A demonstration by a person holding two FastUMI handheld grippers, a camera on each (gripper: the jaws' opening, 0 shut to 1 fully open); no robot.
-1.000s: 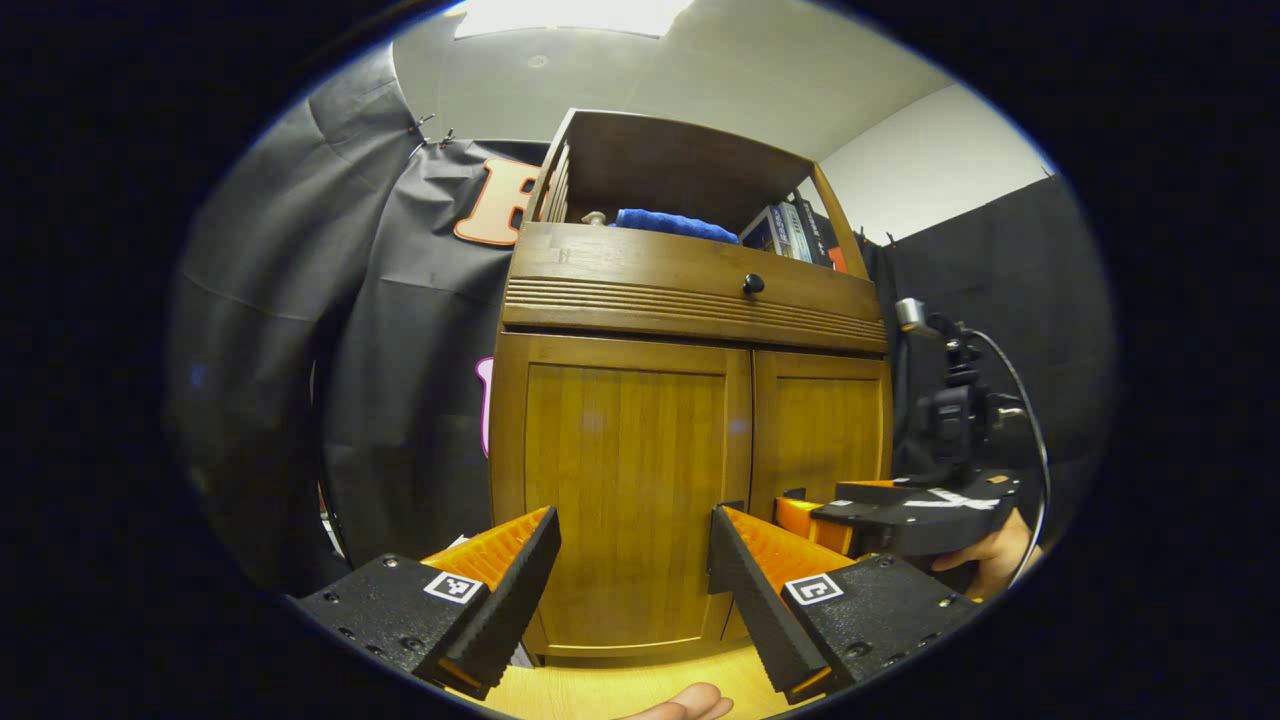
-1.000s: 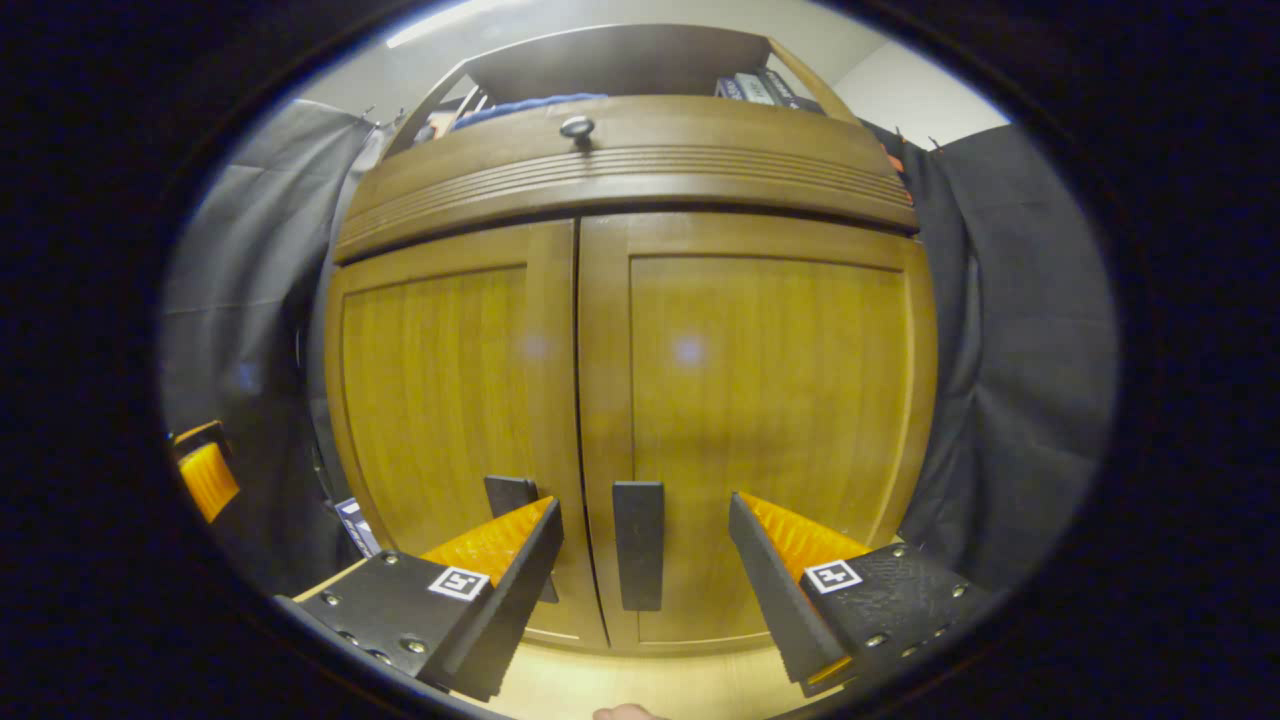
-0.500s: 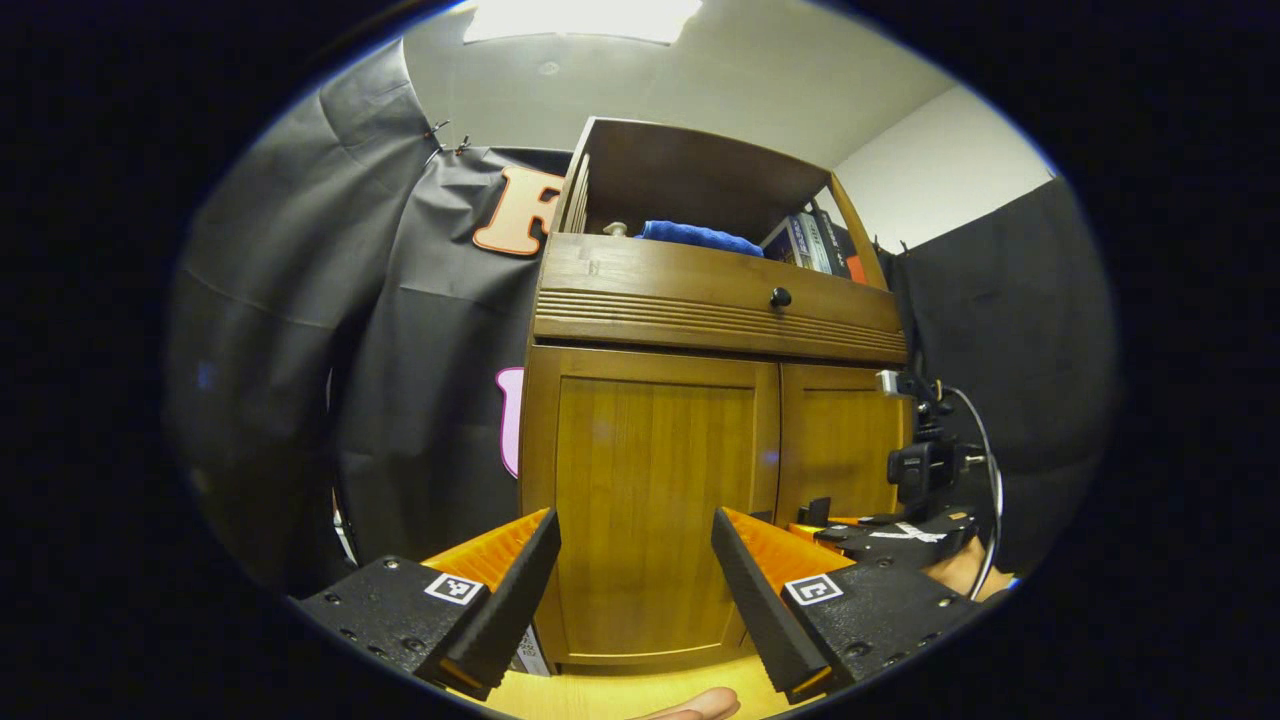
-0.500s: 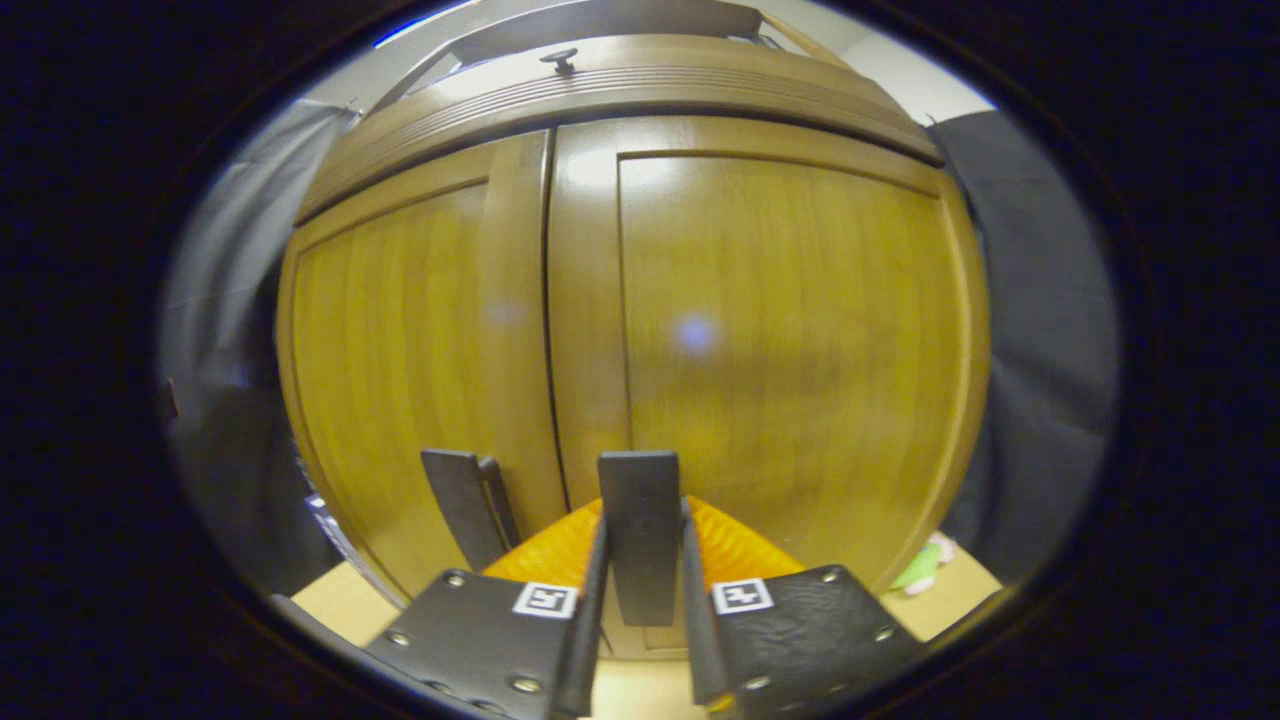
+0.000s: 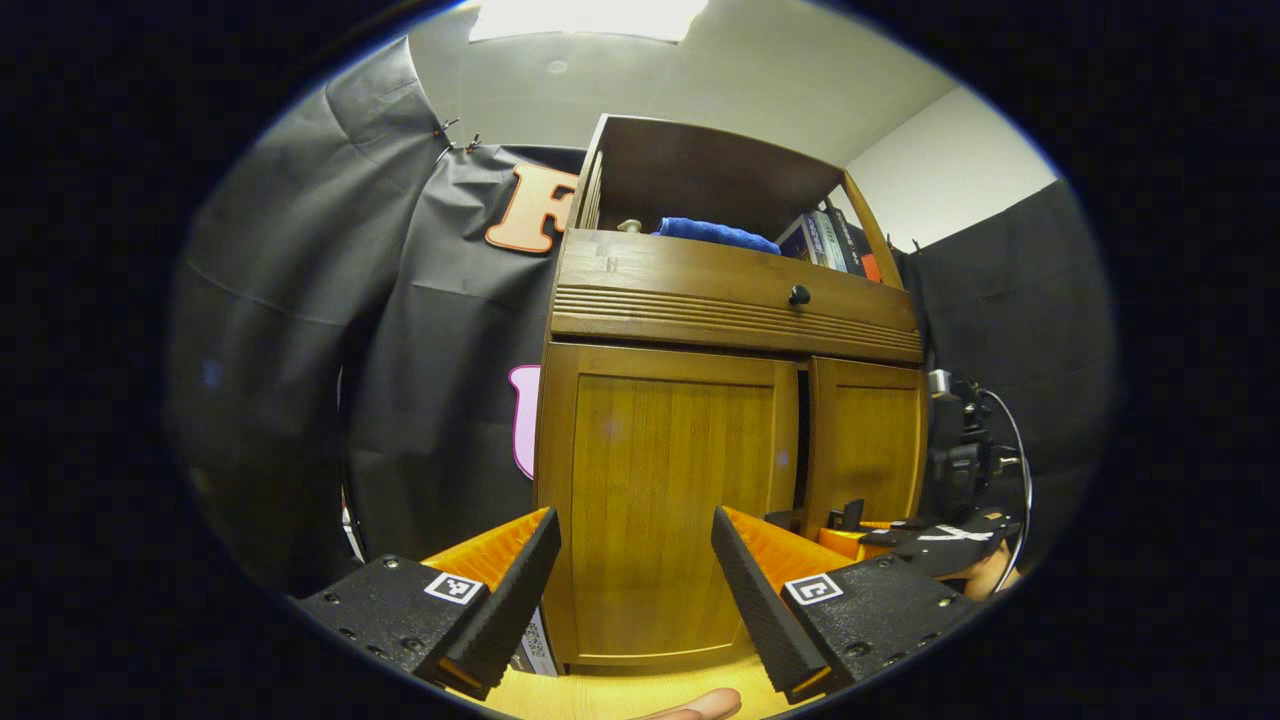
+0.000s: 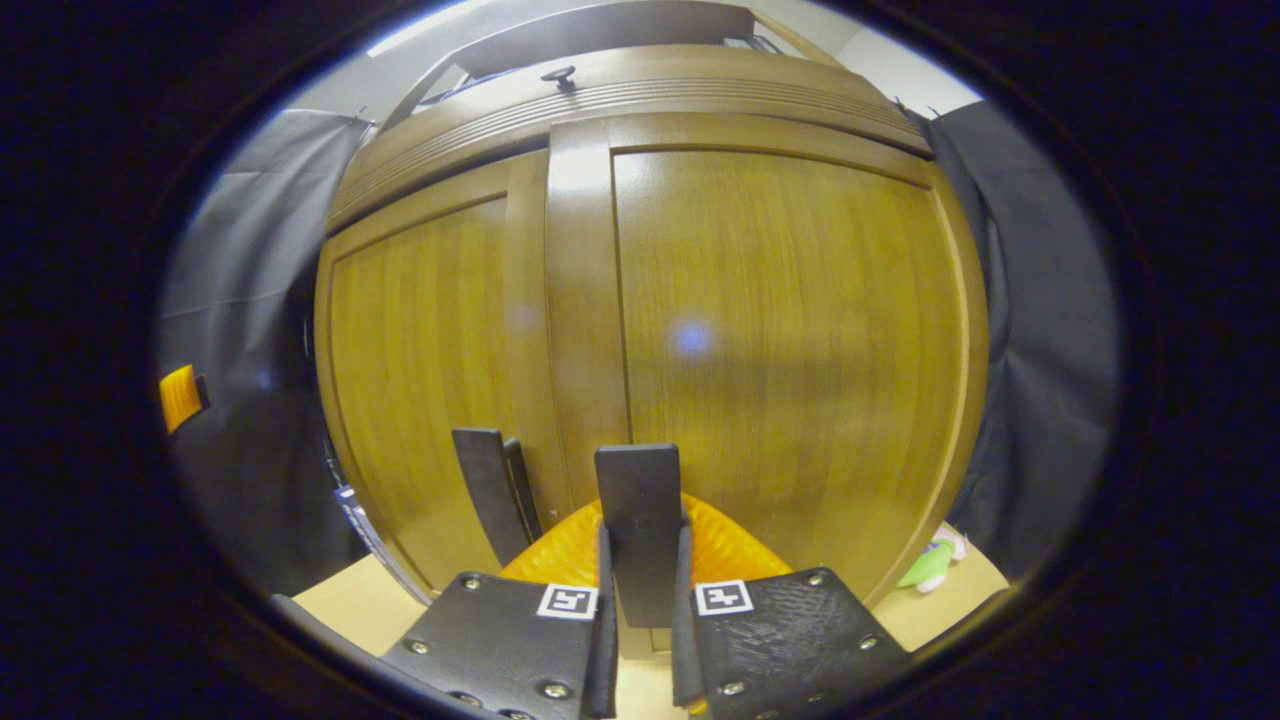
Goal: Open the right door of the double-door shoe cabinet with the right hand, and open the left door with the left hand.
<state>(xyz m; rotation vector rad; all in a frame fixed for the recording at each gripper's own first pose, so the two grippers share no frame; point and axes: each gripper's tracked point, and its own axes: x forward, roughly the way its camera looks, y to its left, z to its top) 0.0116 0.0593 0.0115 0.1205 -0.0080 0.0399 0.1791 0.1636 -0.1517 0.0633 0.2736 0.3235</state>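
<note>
The wooden shoe cabinet faces me. In the left gripper view its left door [image 5: 660, 500] is closed, and the right door [image 5: 865, 440] stands slightly ajar with a dark gap between them. My left gripper [image 5: 634, 525] hangs open in front of the left door, apart from it. In the right gripper view my right gripper [image 6: 640, 540] is shut on the right door's black handle [image 6: 638, 490]. The left door's black handle [image 6: 488, 490] stands free beside it. The right gripper [image 5: 905, 535] is also seen low at the right door.
A drawer with a dark knob [image 5: 798, 295] sits above the doors. The open shelf on top holds a blue towel [image 5: 715, 233] and books [image 5: 835, 240]. A green toy [image 6: 925, 572] lies on the light wooden floor [image 6: 370, 605] at the cabinet's right corner.
The right gripper has shut on the right door's handle, and the door has swung out a little. The left gripper has drawn back slightly and stays open.
</note>
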